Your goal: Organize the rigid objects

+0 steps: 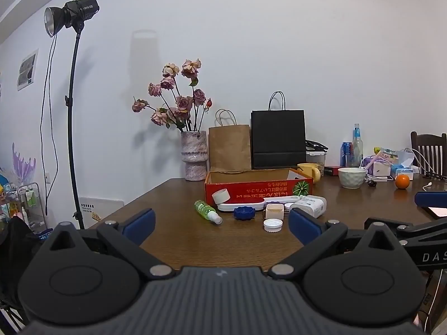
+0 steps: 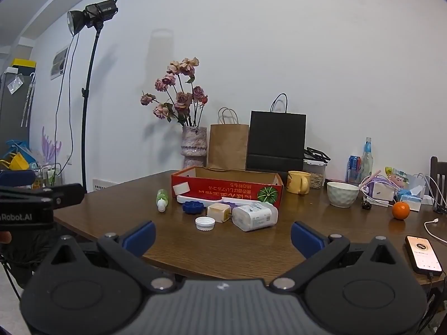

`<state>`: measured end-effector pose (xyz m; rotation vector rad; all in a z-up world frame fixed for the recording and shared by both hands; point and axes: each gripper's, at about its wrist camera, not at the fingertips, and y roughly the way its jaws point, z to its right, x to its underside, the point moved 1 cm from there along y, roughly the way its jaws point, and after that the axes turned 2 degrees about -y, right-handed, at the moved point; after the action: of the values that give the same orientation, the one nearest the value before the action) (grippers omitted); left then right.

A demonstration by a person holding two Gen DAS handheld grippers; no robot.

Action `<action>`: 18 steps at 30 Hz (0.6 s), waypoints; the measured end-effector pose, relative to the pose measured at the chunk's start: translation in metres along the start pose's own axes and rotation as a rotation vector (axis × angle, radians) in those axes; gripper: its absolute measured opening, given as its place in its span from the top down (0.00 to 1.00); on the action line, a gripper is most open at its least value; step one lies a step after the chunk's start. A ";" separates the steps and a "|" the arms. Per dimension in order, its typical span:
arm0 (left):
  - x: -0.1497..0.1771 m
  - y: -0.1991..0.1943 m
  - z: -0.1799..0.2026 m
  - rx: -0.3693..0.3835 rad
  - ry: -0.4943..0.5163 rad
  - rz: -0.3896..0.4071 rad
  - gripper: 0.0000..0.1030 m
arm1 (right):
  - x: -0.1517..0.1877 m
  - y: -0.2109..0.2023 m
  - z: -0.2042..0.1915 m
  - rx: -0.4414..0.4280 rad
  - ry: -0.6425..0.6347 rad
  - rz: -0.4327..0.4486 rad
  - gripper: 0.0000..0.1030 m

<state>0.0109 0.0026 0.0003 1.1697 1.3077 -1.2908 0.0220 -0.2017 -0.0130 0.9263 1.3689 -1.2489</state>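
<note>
A red cardboard box (image 1: 258, 189) (image 2: 223, 188), open at the top, sits mid-table. In front of it lie a green spray bottle (image 1: 208, 211) (image 2: 162, 199), a blue lid (image 1: 244, 213) (image 2: 192, 207), a white cap (image 1: 273, 225) (image 2: 205, 223), a beige block (image 1: 275, 211) (image 2: 218, 213), a white packet (image 1: 311, 205) (image 2: 254, 217), a white roll (image 1: 221, 196) (image 2: 181, 189) and a long white tool (image 1: 241, 204) (image 2: 201, 200). My left gripper (image 1: 222, 227) is open and empty, short of the objects. My right gripper (image 2: 223, 237) is open and empty at the table's near edge.
A vase of roses (image 1: 194, 155), a brown bag (image 1: 229, 146) and a black bag (image 1: 278, 139) stand behind the box. A yellow mug (image 2: 299, 186), white bowl (image 2: 342, 194), orange (image 2: 400, 210) and phone (image 2: 423, 254) are at the right. A light stand (image 1: 73, 106) stands left of the table.
</note>
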 end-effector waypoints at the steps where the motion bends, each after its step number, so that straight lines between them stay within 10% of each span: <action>1: 0.002 -0.001 0.004 0.002 0.004 0.002 0.00 | -0.001 0.000 0.000 -0.001 0.004 -0.001 0.00; 18: 0.002 -0.002 0.003 0.002 0.002 0.005 0.00 | 0.003 0.002 0.001 -0.013 0.006 -0.001 0.00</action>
<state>0.0086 -0.0004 -0.0016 1.1755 1.3041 -1.2882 0.0237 -0.2029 -0.0168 0.9212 1.3808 -1.2375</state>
